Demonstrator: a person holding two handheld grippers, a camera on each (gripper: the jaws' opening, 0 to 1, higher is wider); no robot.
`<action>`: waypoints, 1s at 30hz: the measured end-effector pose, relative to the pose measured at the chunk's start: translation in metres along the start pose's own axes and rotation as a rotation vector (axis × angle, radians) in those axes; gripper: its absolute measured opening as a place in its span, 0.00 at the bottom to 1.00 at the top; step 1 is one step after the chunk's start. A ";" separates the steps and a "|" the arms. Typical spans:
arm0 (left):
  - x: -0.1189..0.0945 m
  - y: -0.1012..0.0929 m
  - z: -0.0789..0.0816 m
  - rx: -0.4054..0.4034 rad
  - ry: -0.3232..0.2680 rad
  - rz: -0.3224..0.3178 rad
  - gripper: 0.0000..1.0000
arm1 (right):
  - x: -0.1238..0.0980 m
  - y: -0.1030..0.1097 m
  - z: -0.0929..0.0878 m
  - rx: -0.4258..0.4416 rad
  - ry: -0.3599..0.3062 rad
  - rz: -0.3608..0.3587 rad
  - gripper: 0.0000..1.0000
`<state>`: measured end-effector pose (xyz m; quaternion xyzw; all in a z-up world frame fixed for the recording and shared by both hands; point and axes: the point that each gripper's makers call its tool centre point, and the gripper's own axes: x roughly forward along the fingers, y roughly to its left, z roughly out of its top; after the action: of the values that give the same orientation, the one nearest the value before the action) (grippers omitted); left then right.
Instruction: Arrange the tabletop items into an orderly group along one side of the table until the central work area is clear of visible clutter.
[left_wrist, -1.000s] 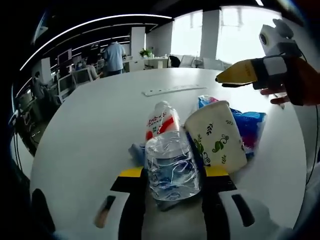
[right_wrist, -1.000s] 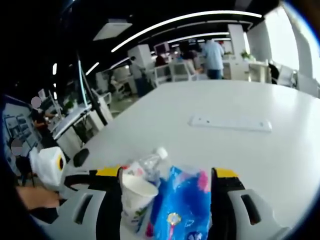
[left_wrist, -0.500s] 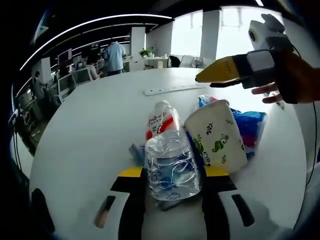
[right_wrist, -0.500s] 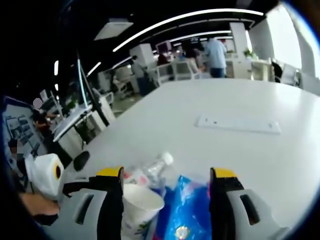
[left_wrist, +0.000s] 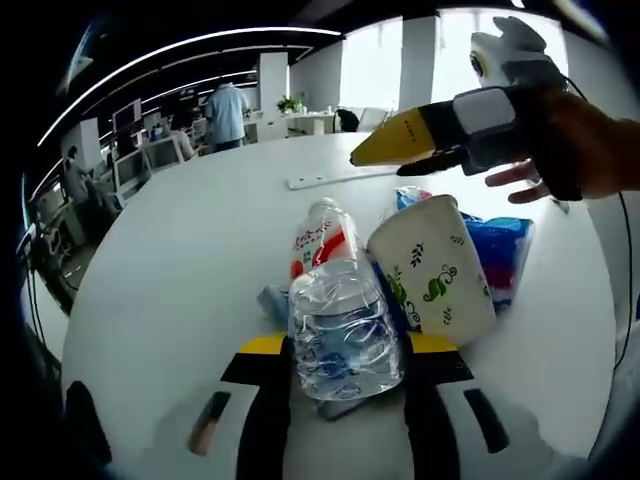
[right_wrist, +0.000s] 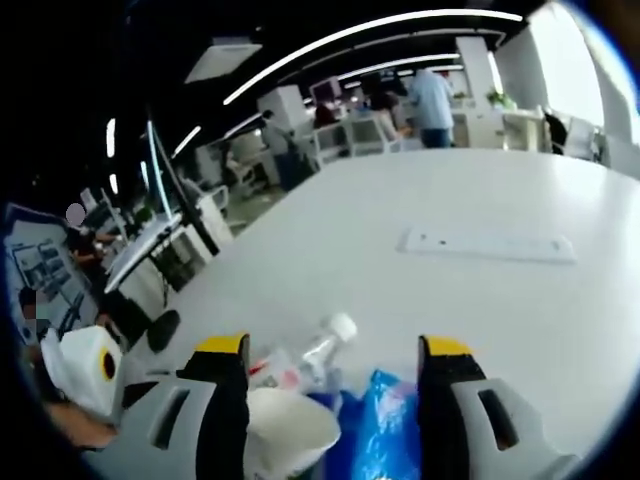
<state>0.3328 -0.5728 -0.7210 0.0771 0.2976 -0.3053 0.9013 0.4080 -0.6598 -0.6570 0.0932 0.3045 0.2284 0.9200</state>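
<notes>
Left hand-held gripper (left_wrist: 345, 375): jaws closed on water bottle (left_wrist: 340, 320), lying on bench (left_wrist: 180, 270) w/ cap pointing away from you.
Right hand-held gripper (right_wrist: 335, 400): jaws wide apart, empty. You've lifted it off the pile over the last sec.
Pile: paper cup (left_wrist: 432, 265) touches bottle; blue packet (left_wrist: 500, 250) just behind cup.
Meaning: group looks set; white strip (right_wrist: 487, 243) stays mid-bench, well apart, prob next.

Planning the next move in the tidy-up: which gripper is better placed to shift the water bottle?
Left. The left gripper already has the water bottle between its jaws. The right gripper is open, raised above the paper cup and blue packet.
</notes>
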 end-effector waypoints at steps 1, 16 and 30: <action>0.000 0.000 0.000 0.001 -0.001 0.000 0.43 | 0.002 0.001 0.001 0.000 0.000 0.002 0.65; 0.000 0.000 0.000 0.012 0.004 0.009 0.43 | 0.024 0.002 0.003 0.038 0.015 0.002 0.63; 0.000 0.000 -0.001 0.016 0.007 0.015 0.43 | 0.042 0.006 -0.001 0.066 0.057 0.000 0.61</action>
<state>0.3328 -0.5722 -0.7218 0.0877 0.2977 -0.3007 0.9018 0.4351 -0.6348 -0.6780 0.1171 0.3382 0.2206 0.9073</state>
